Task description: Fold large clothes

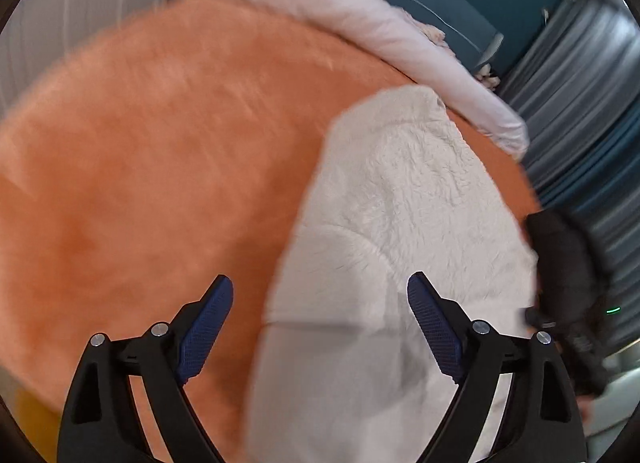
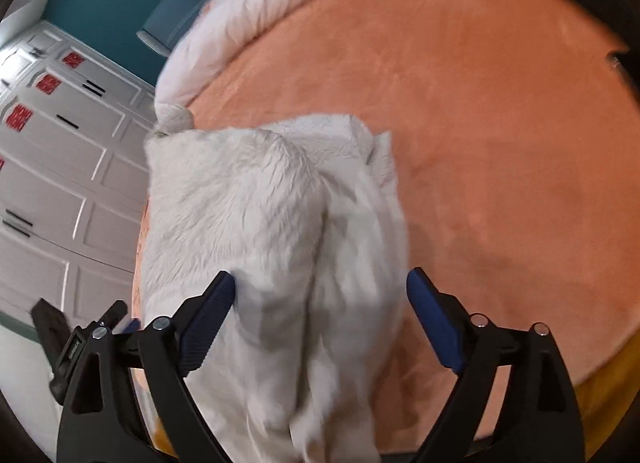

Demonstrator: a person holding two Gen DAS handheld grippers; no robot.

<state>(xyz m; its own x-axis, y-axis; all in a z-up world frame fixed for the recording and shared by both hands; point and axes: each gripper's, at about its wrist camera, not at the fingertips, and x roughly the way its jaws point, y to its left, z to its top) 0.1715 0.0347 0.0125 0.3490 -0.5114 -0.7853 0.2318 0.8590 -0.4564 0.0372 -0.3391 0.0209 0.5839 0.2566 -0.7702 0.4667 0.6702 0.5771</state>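
A white fluffy garment (image 1: 404, 199) lies folded in a long strip on the orange blanket (image 1: 160, 143) of a bed. In the left wrist view my left gripper (image 1: 320, 295) hangs open above the strip's left edge, with its left pad over the blanket and its right pad over the cloth. In the right wrist view the same garment (image 2: 260, 203) runs away from me, bunched and creased. My right gripper (image 2: 322, 287) is open above it. The cloth lies below and between the jaws. It brushes the left pad (image 2: 216, 303) and stays apart from the right one.
A rolled pale duvet (image 1: 360, 15) lies along the bed's far edge. White wardrobe doors (image 2: 60, 163) with red stickers stand to the left in the right wrist view. Grey-blue curtains (image 1: 580, 103) hang past the bed in the left wrist view. A blurred black device (image 1: 568, 291) is at the garment's right edge.
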